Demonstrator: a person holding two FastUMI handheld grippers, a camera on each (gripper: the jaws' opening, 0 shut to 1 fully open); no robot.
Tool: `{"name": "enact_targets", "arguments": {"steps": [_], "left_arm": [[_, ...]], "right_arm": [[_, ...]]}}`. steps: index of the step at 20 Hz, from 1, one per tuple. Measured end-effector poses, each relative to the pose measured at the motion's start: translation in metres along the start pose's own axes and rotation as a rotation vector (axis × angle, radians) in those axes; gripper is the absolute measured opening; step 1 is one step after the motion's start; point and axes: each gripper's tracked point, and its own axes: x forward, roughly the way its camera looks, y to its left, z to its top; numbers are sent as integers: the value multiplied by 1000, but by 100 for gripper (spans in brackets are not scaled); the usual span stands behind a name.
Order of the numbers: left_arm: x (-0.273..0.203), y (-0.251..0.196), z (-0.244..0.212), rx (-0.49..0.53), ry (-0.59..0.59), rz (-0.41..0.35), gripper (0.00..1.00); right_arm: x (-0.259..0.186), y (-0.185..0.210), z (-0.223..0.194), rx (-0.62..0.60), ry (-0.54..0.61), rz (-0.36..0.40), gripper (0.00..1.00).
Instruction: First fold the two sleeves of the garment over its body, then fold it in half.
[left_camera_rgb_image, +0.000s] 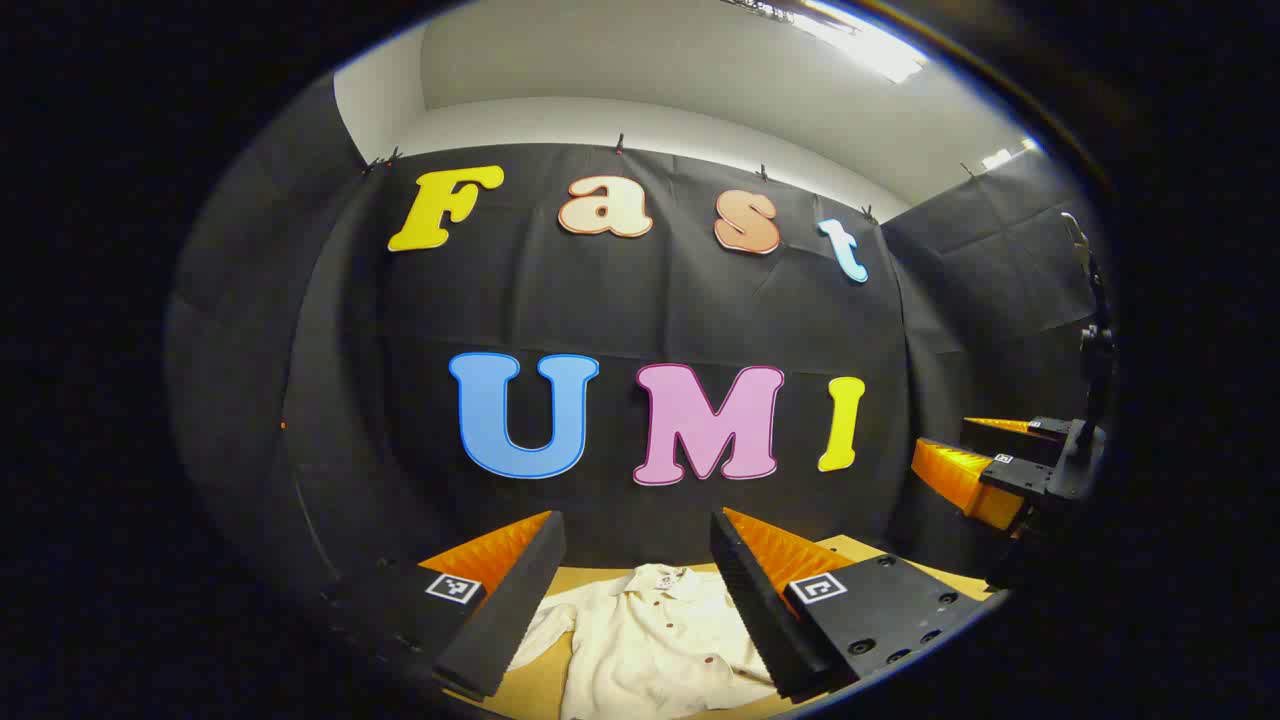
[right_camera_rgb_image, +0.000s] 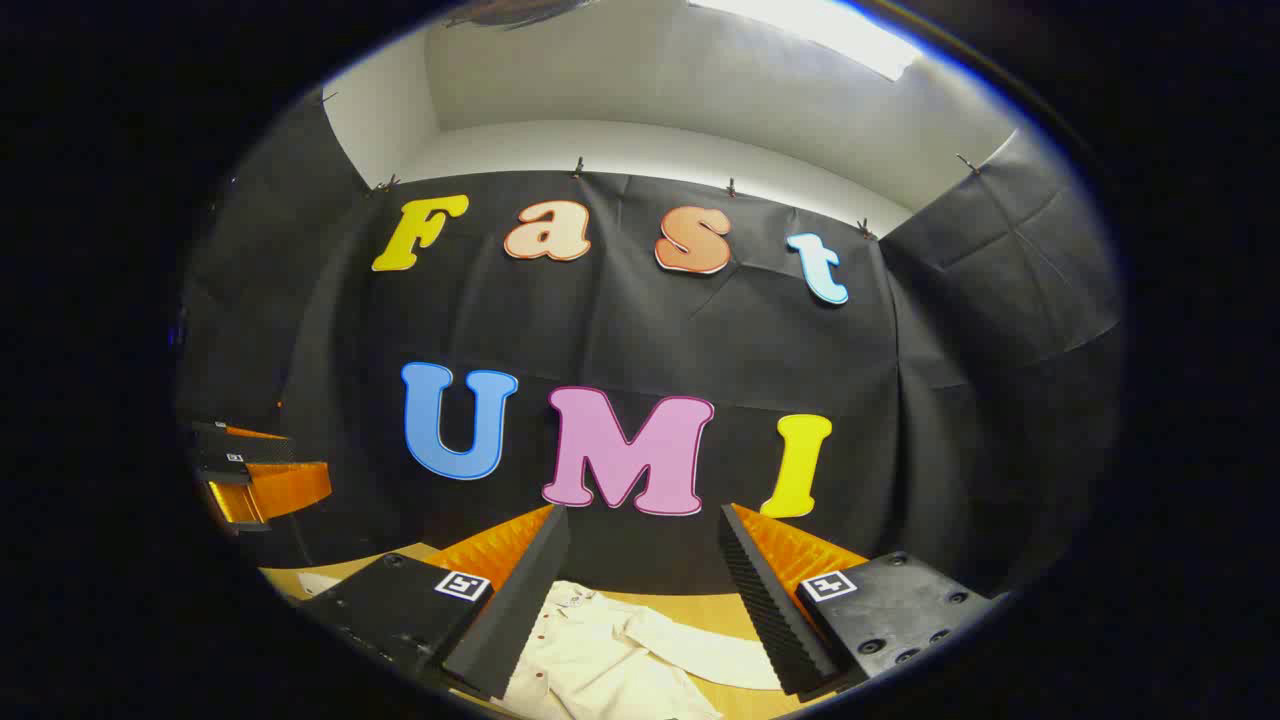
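Note:
A cream button-up shirt (left_camera_rgb_image: 655, 640) lies flat on the wooden table (left_camera_rgb_image: 545, 690), collar toward the black back wall. In the left gripper view my left gripper (left_camera_rgb_image: 637, 525) hangs open above the shirt, one sleeve (left_camera_rgb_image: 545, 625) spread out beside its left finger. My right gripper (left_camera_rgb_image: 945, 455) appears there at the far right, its orange fingers apart. In the right gripper view my right gripper (right_camera_rgb_image: 645, 520) is open above the shirt (right_camera_rgb_image: 590, 660), whose other sleeve (right_camera_rgb_image: 705, 650) lies outward on the table. The left gripper (right_camera_rgb_image: 262, 468) shows at that view's left edge.
The black cloth wall (left_camera_rgb_image: 650, 320) closes off the back and sides just behind the table. A dark stand (left_camera_rgb_image: 1095, 340) rises at the far right of the left gripper view. Bare wood (right_camera_rgb_image: 700, 605) shows between the shirt and the wall.

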Motion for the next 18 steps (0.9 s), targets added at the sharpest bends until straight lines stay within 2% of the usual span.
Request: {"name": "enact_targets", "arguments": {"steps": [9, 18], "left_arm": [[38, -8, -18, 5, 22, -7, 96], [42, 0, -26, 11, 42, 15, 96]], "right_arm": [[23, -19, -29, -3, 55, -23, 96], [34, -17, -49, 2, 93, -9, 96]]}}
